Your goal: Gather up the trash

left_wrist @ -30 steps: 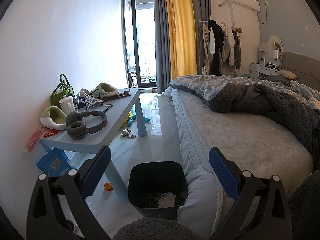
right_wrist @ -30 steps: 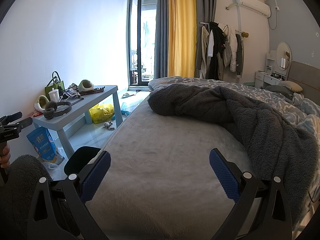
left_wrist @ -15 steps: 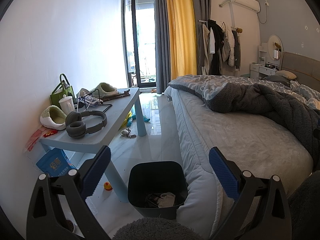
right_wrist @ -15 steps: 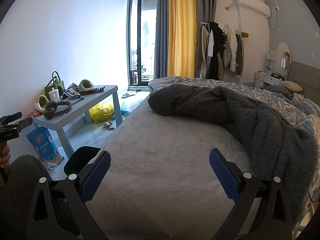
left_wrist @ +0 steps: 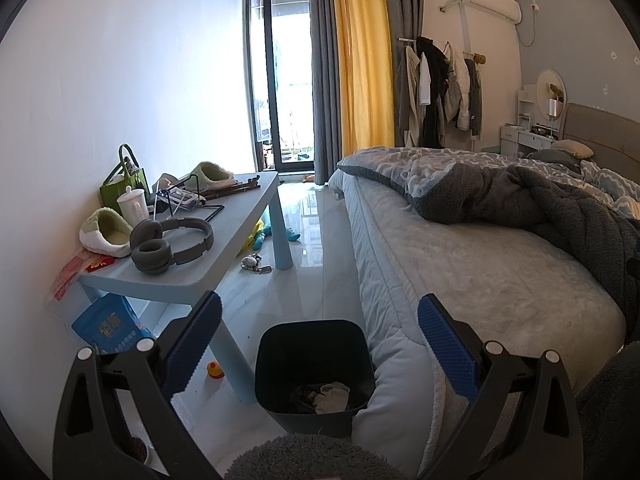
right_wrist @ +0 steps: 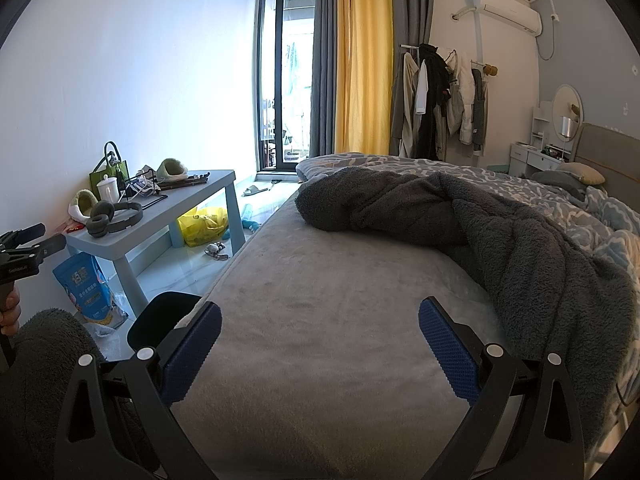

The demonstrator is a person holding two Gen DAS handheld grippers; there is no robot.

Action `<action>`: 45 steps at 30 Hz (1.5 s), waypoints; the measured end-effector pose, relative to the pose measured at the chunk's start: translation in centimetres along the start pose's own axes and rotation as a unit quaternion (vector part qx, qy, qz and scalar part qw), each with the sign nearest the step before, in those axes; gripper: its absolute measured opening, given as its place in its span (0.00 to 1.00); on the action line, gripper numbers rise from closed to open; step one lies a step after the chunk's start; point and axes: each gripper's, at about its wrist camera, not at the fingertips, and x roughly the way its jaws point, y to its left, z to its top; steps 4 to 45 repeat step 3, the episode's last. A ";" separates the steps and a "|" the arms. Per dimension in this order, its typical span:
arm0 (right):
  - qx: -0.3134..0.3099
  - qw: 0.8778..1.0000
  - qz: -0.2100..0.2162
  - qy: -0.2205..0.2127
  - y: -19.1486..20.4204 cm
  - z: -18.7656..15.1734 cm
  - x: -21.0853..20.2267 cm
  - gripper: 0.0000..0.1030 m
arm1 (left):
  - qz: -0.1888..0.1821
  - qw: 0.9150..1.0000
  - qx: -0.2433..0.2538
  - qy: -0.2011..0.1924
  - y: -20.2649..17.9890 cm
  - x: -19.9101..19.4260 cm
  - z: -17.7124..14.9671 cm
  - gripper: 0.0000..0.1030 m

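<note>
A black trash bin (left_wrist: pixel 316 360) stands on the floor between the blue table and the bed, with crumpled paper (left_wrist: pixel 330 396) inside. Its rim shows in the right wrist view (right_wrist: pixel 168 316). My left gripper (left_wrist: pixel 318 344) is open and empty, held above the bin. My right gripper (right_wrist: pixel 320 348) is open and empty over the grey bed (right_wrist: pixel 340 280). Loose items lie on the floor: a blue packet (left_wrist: pixel 110 326), a small yellow-orange object (left_wrist: pixel 215 370), a yellow plastic bag (right_wrist: pixel 202 226) and a key bunch (left_wrist: pixel 254 264).
The low blue table (left_wrist: pixel 240 216) holds headphones (left_wrist: pixel 172 240), slippers, a white cup and a green bag. A dark fleece blanket (right_wrist: pixel 500 232) lies across the bed. A white floor strip runs toward the balcony door (left_wrist: pixel 288 92). A fuzzy grey sleeve fills the bottom edge.
</note>
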 end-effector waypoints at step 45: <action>0.000 1.000 0.000 0.000 0.0 0.0 0.0 0.97 | 0.000 1.000 0.000 0.000 -0.1 0.0 0.0 0.97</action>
